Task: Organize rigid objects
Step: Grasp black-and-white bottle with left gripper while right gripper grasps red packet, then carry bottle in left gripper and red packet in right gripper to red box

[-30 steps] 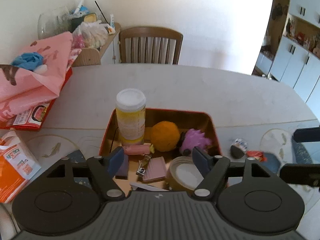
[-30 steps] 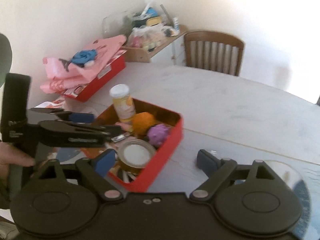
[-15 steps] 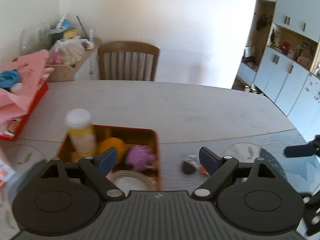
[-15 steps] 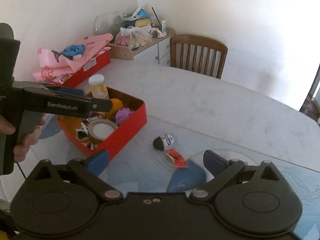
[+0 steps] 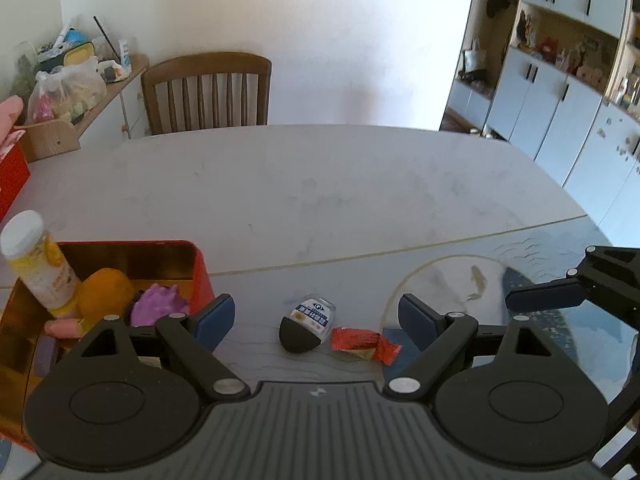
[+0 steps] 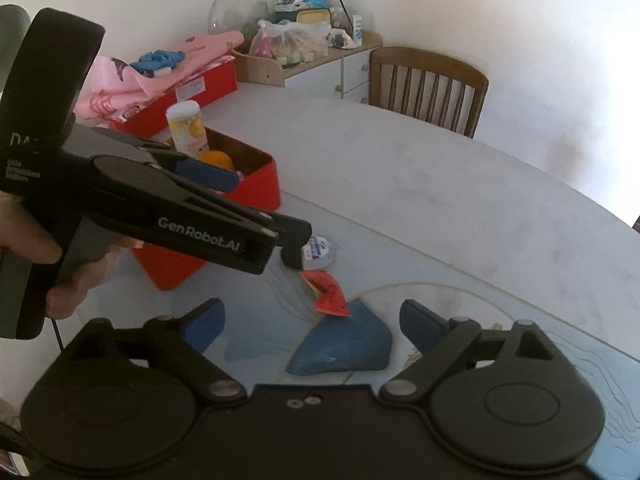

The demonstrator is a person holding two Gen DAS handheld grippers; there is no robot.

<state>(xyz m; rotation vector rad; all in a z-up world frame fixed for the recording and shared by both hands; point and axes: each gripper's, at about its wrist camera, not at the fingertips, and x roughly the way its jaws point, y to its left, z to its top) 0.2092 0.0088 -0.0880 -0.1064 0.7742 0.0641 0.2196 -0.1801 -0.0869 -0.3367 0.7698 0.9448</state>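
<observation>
A small clear bottle with a black cap (image 5: 306, 327) lies on its side on the table, and a red packet (image 5: 365, 345) lies just right of it. My left gripper (image 5: 316, 317) hangs open above them; both sit in the gap between its fingers, untouched. The red tin (image 5: 201, 276) at the left holds a yellow bottle (image 5: 36, 264), an orange ball (image 5: 106, 294) and a purple toy (image 5: 160, 306). My right gripper (image 6: 313, 319) stands open and its jaws are closing on nothing, with the packet (image 6: 328, 292) and the bottle (image 6: 319, 249) ahead of it. A person's hand holds the left gripper (image 6: 272, 206) there.
A finger (image 5: 544, 297) of the right gripper reaches in from the right. A wooden chair (image 5: 206, 92) stands at the table's far side. A red box with pink cloth (image 6: 176, 76) sits at the far left, beside a cluttered shelf (image 6: 304, 46). White cupboards (image 5: 560, 120) line the right wall.
My left gripper swung right from over the tin to over the bottle and packet, and its jaws widened. My right gripper came lower and nearer to the packet.
</observation>
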